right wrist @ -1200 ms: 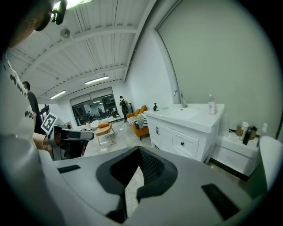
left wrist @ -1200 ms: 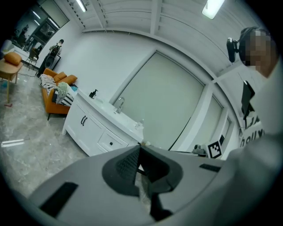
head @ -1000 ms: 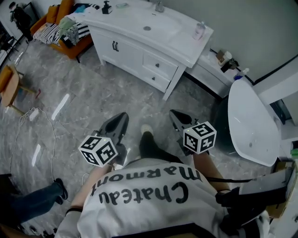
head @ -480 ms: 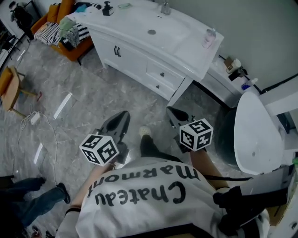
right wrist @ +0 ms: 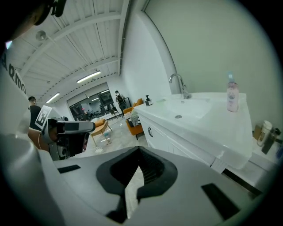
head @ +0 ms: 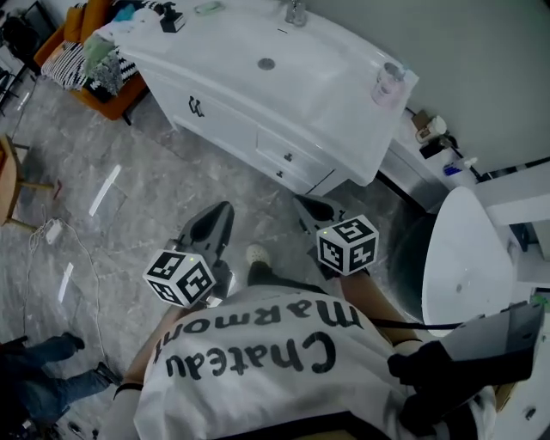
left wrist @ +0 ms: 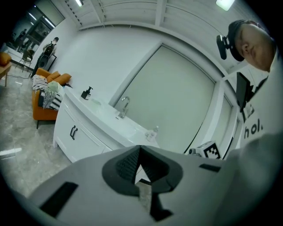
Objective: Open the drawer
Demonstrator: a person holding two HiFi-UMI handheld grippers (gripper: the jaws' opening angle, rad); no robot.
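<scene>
A white vanity [head: 258, 86] with a sink stands ahead of me. Its two small drawers [head: 284, 156] sit at the right end of its front, each with a dark knob, both closed. To their left are cabinet doors with dark handles [head: 196, 106]. My left gripper [head: 213, 225] hangs shut and empty over the floor, short of the cabinet. The right gripper [head: 309, 206], also shut and empty, points at the floor just below the drawers. The left gripper view has its jaws [left wrist: 140, 150] closed before the vanity [left wrist: 75, 132]. The right gripper [right wrist: 139, 152] faces the vanity front [right wrist: 163, 134].
A clear bottle [head: 388, 82] and a faucet [head: 296, 12] stand on the counter. A white tub [head: 460, 249] is at the right. An orange sofa with clothes [head: 90, 51] lies beyond the vanity's left end. A cable [head: 53, 230] trails on the floor and another person's legs [head: 34, 387] show bottom left.
I have walked toward the vanity, which now fills more of the head view. Both grippers travelled forward with me and stayed shut.
</scene>
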